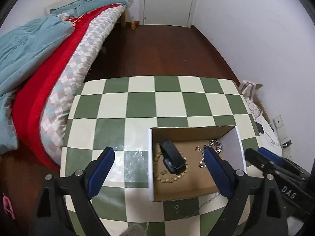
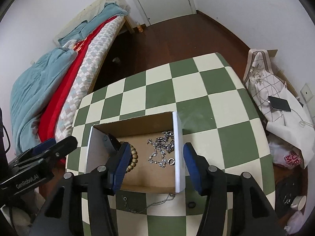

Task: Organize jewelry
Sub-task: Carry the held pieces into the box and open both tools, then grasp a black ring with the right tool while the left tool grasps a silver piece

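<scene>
Beside the box [image 2: 178,149], a thin chain [image 2: 149,204] (table [image 2: 206,90] edge).

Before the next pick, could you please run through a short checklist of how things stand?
1. Left claw open and empty: ok.
2. Right claw open and empty: ok.
3. Cardboard box open on the checkered table: ok.
4. Bead bracelet, black device and silver chain inside the box: ok.
5. All jewelry stowed: not ok; a thin chain and small ring lie on the table in front of the box.
6. Chain tangled: cannot tell.
</scene>
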Demonstrator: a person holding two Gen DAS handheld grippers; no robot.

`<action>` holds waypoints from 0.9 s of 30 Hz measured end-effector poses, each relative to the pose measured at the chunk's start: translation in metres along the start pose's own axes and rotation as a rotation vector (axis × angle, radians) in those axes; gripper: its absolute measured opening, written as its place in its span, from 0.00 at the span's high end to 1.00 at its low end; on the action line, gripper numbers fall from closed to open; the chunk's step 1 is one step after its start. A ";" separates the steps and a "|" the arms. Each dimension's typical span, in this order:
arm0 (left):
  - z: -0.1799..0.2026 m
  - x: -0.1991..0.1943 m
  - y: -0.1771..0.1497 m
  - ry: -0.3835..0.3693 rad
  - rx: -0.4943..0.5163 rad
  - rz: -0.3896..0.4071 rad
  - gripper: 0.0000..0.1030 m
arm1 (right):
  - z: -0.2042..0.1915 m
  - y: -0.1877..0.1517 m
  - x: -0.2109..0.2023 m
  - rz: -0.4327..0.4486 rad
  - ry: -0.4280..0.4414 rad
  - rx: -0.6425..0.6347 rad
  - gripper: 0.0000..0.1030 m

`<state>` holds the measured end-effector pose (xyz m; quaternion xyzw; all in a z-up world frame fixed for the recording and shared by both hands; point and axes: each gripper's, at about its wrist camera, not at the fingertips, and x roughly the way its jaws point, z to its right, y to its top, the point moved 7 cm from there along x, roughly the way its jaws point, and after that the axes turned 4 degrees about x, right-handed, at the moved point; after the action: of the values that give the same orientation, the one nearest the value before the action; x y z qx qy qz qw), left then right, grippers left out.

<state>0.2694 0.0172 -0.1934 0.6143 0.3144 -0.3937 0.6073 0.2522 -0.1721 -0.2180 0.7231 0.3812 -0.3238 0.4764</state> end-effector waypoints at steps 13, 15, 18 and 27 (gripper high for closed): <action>-0.016 -0.013 -0.043 0.217 0.064 0.087 0.00 | 0.028 -0.049 -0.016 0.056 -0.185 -0.072 0.23; -0.015 -0.015 -0.055 0.238 0.072 0.096 0.00 | 0.035 -0.060 -0.017 0.060 -0.199 -0.070 0.23; -0.015 -0.018 -0.074 0.307 0.084 0.116 0.00 | 0.044 -0.083 -0.008 0.043 -0.234 -0.083 0.23; -0.015 0.006 -0.116 0.446 0.140 0.046 0.00 | 0.057 -0.119 0.039 0.025 -0.301 -0.147 0.52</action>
<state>0.1731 0.0396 -0.2571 0.7337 0.3986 -0.2550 0.4877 0.1635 -0.1855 -0.3221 0.6344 0.3189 -0.3938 0.5838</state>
